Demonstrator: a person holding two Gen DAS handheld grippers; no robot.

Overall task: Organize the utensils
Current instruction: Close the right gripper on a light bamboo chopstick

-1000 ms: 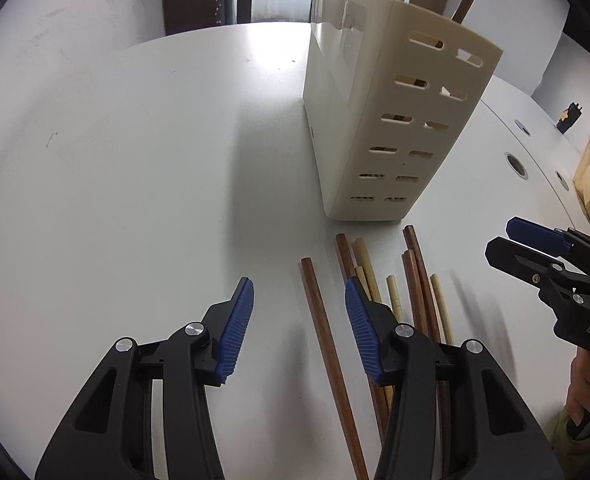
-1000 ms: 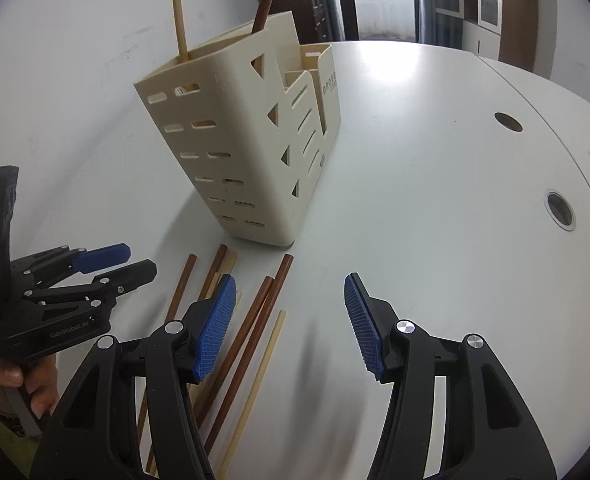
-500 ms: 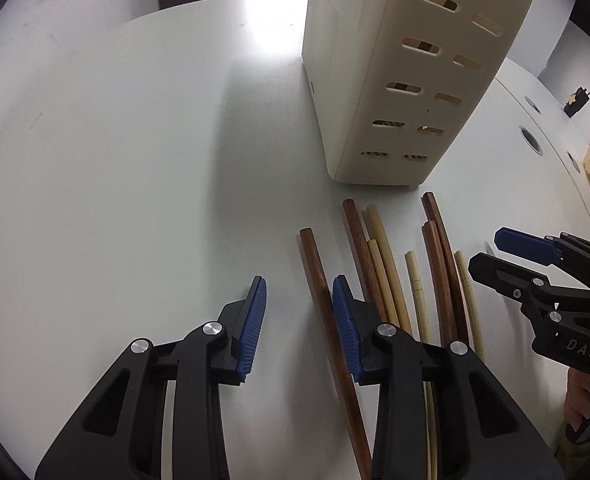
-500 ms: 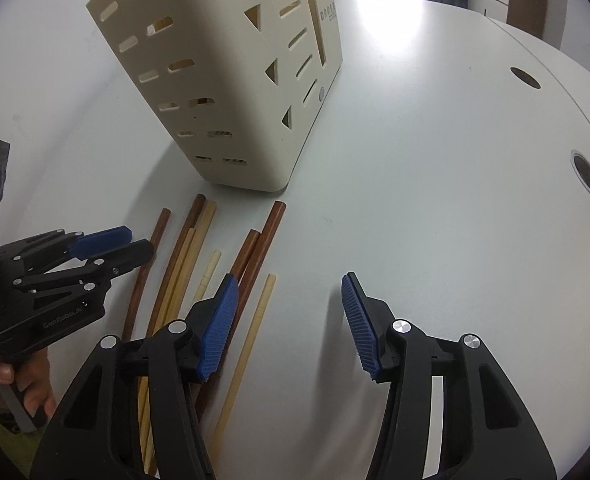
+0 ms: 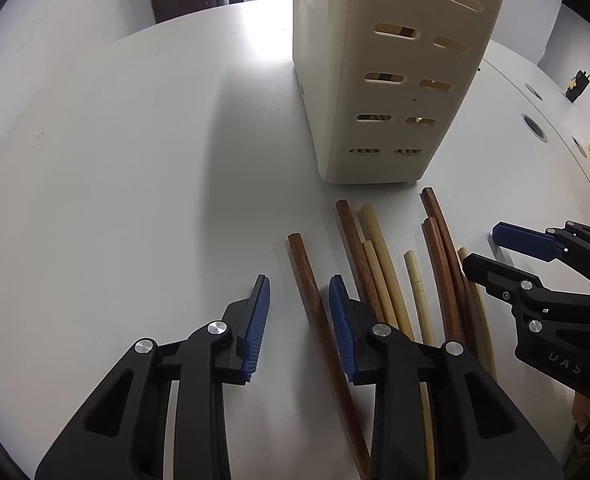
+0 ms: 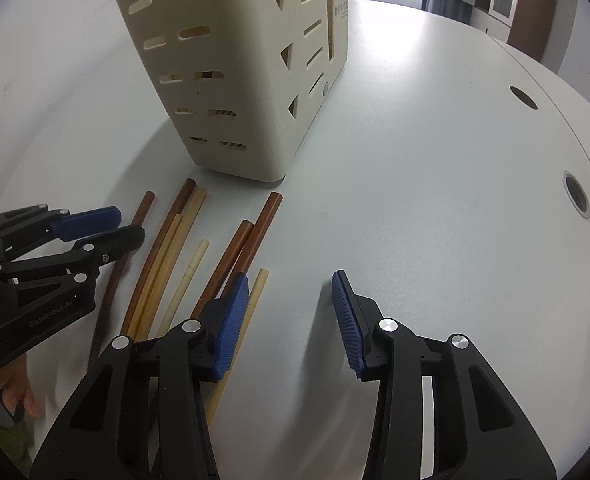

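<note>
A big white round table (image 5: pixel 115 160) fills both views, and a dark door stands far behind it. A cream utensil holder (image 5: pixel 391 80) with slots in its walls stands on the table. The chopsticks (image 5: pixel 375 264) lie flat in a loose row just in front of it.

On the left, the left gripper (image 5: pixel 299 312) hangs low over the table. Its jaws are closing and sit on each side of the far-left brown chopstick (image 5: pixel 315 312). The blue pads are not pressing on it yet. On the right, the right gripper (image 6: pixel 291 312) is closing too. The pale chopstick (image 6: pixel 251 308) at the right edge lies right by its left pad, and it holds nothing.

The sticks are thin and round. One could roll away or slip out as the jaws shut. A pad could also bump the next stick and mess up the row.

I count four brown chopsticks and four pale ones on the table. There is one holder. There are two grippers.
</note>
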